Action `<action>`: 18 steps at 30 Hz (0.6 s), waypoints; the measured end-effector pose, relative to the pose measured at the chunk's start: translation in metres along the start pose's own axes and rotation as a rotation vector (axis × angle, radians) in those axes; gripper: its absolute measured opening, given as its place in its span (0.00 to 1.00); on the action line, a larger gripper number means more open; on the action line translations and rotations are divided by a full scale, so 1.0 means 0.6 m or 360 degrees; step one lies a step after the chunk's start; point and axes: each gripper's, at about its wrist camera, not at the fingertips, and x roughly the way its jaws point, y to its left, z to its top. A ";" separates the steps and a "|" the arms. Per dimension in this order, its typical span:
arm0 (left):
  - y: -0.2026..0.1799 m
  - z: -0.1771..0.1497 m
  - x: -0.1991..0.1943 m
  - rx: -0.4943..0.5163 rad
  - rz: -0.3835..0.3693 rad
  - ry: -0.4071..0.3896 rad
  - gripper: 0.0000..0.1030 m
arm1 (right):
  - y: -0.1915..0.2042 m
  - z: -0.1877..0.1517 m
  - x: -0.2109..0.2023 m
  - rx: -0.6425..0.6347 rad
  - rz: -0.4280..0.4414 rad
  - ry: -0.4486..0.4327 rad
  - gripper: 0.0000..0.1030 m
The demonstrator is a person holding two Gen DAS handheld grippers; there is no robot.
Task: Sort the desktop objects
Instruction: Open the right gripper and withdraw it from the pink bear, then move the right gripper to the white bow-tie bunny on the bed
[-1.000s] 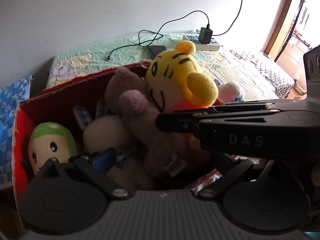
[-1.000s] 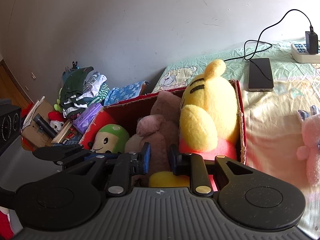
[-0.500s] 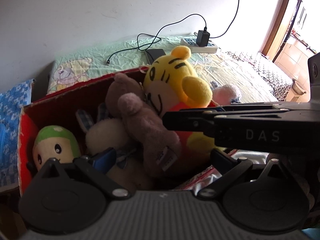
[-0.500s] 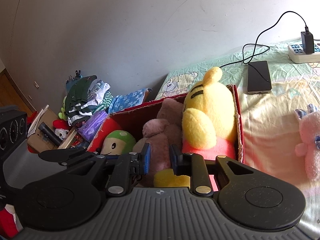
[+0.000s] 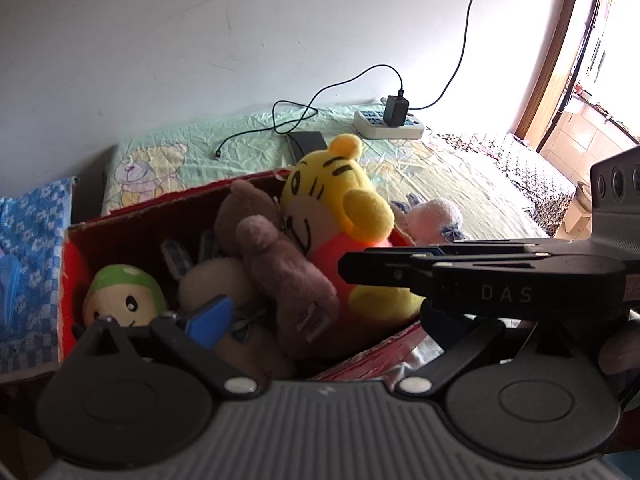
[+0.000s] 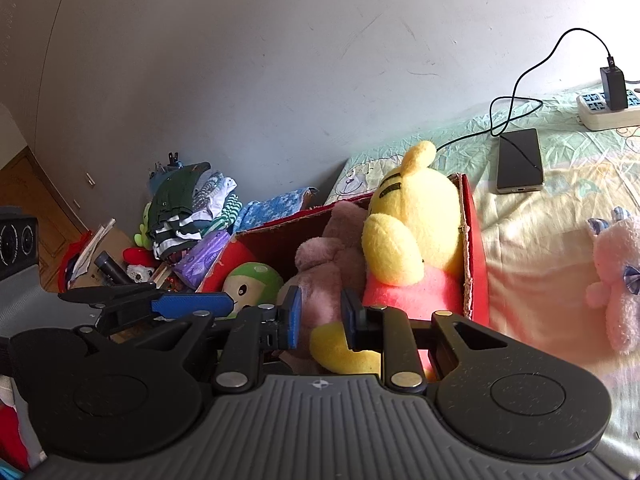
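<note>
A red cardboard box (image 5: pixel 132 216) (image 6: pixel 472 248) on the bed holds a yellow tiger plush (image 5: pixel 332 188) (image 6: pixel 416 216), a brown bear plush (image 5: pixel 276 256) (image 6: pixel 324 256), a green-capped doll (image 5: pixel 120 296) (image 6: pixel 252 284) and a cream plush (image 5: pixel 208 280). My left gripper (image 5: pixel 320 320) hangs wide open above the box's near side, with nothing between its fingers. My right gripper (image 6: pixel 322 318) reaches in from the right (image 5: pixel 352 272), above the box. Its blue pads stand a narrow gap apart and pinch nothing.
A pink plush (image 6: pixel 616 280) (image 5: pixel 434 220) lies on the bed right of the box. Behind it are a phone (image 6: pixel 520 160) on a charging cable and a power strip (image 6: pixel 608 110). Clothes and clutter (image 6: pixel 188 208) are piled left of the box, against the wall.
Both grippers have drawn back and up from the box, so the toys look smaller. The toys lie as before, and neither gripper's opening has changed.
</note>
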 end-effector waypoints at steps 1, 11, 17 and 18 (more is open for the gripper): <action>-0.004 0.001 -0.001 -0.0003 0.0005 -0.0004 0.97 | -0.004 0.001 -0.005 0.0005 0.0014 -0.0003 0.23; -0.081 0.021 0.002 0.0002 0.0094 -0.0036 0.97 | -0.065 0.019 -0.066 0.0035 0.0125 -0.0003 0.23; -0.157 0.041 0.023 0.0048 0.0111 -0.0064 0.97 | -0.123 0.034 -0.105 0.0089 0.0152 0.0011 0.23; -0.172 0.044 0.027 0.0060 0.0111 -0.0070 0.97 | -0.136 0.037 -0.112 0.0096 0.0151 0.0013 0.23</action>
